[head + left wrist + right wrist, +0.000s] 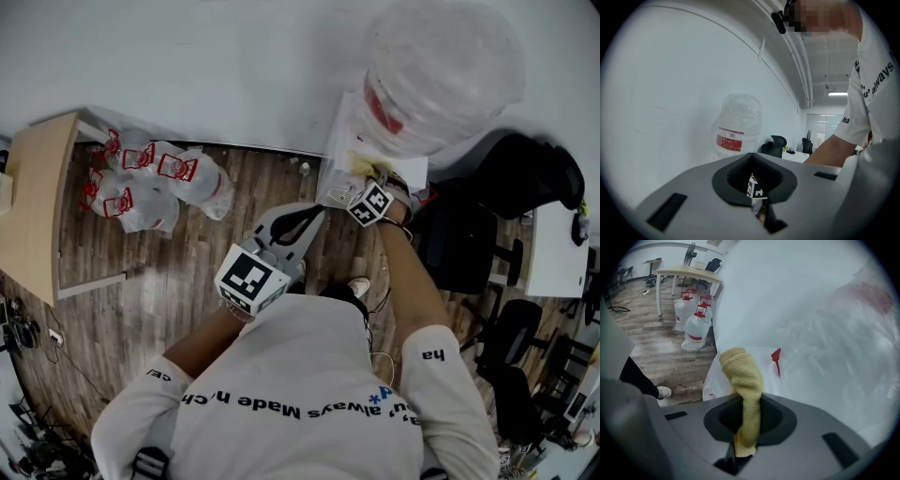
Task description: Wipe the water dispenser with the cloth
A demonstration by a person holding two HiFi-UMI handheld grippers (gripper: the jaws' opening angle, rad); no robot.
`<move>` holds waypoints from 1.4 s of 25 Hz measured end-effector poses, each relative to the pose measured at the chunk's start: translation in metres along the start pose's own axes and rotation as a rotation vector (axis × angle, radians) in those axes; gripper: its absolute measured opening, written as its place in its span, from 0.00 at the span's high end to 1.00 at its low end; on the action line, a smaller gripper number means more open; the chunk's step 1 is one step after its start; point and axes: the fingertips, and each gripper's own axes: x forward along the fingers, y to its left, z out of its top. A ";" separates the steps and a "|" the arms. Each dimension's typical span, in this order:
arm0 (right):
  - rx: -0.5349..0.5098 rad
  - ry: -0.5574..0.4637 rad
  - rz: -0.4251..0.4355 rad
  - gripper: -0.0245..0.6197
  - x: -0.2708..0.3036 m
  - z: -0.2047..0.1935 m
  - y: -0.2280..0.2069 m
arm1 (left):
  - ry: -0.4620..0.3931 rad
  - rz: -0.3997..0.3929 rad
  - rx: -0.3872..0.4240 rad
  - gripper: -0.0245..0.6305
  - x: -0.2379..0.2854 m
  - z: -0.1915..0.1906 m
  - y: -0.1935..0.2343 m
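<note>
The right tongs (743, 439) grip the yellow cloth (742, 373) at the dispenser (342, 141) top, just beside the bottle (436, 70), while the left tongs (761, 213) hang closed and empty, so I'd press the cloth flat and sweep steadily.

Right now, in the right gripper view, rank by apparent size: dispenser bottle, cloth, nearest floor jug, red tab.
Dispenser bottle
cloth, though nearness to the camera inflates it
nearest floor jug
red tab
</note>
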 end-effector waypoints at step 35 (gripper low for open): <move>-0.031 -0.048 -0.098 0.87 -0.016 -0.025 -0.056 | -0.003 0.018 -0.001 0.94 0.043 0.003 -0.029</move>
